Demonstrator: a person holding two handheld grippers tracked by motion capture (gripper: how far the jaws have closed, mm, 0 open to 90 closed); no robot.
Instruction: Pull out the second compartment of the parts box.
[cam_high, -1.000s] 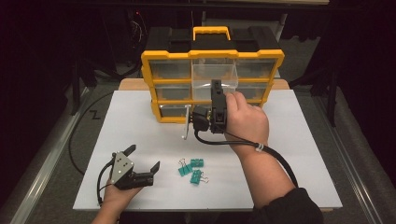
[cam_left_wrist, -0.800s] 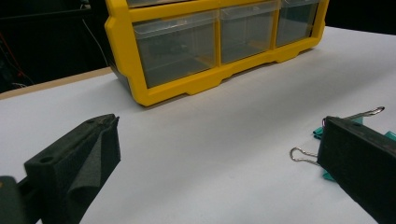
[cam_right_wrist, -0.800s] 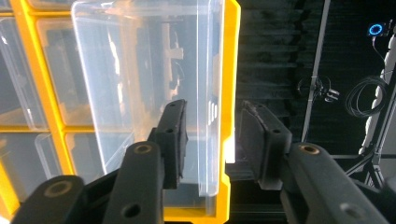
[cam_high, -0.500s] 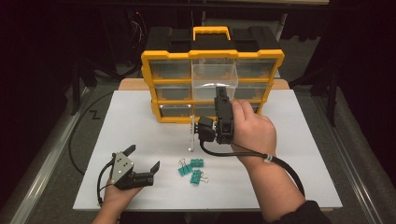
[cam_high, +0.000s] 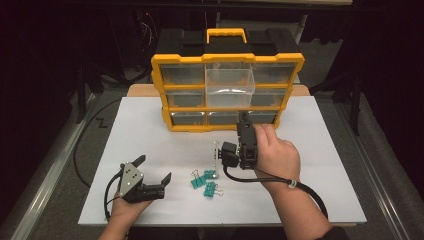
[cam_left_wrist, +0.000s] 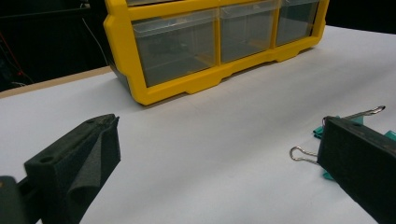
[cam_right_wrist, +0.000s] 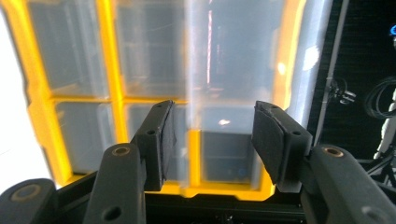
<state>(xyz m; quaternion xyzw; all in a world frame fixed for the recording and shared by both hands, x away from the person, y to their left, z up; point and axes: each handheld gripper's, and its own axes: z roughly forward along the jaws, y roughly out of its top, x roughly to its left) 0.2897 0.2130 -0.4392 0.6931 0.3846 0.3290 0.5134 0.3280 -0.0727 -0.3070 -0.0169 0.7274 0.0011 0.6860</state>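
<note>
A yellow organiser (cam_high: 165, 90) with clear drawers stands at the back of the white table; its top middle drawer (cam_high: 229, 87) is pulled out. My right gripper (cam_high: 244, 119) points at the organiser's lower row from just in front of it. In the right gripper view its jaws (cam_right_wrist: 212, 112) have just been opening, with nothing between them and the blurred drawers (cam_right_wrist: 109, 70) behind. My left gripper (cam_high: 155, 167) rests open near the front left edge. Teal binder clips (cam_high: 202, 180) lie between the hands, and beside the left gripper's (cam_left_wrist: 219, 121) right jaw (cam_left_wrist: 319, 133).
The white tabletop (cam_high: 325, 150) has bare room to the right of the right hand and to the left of the organiser (cam_left_wrist: 205, 84). A black cable (cam_high: 300, 190) trails from the right gripper along the forearm. Dark floor and metal rails flank the table.
The right hand has drawn back from the organiser and sunk toward the table, and its jaws have spread wider. The left hand and the clips have stayed put.
</note>
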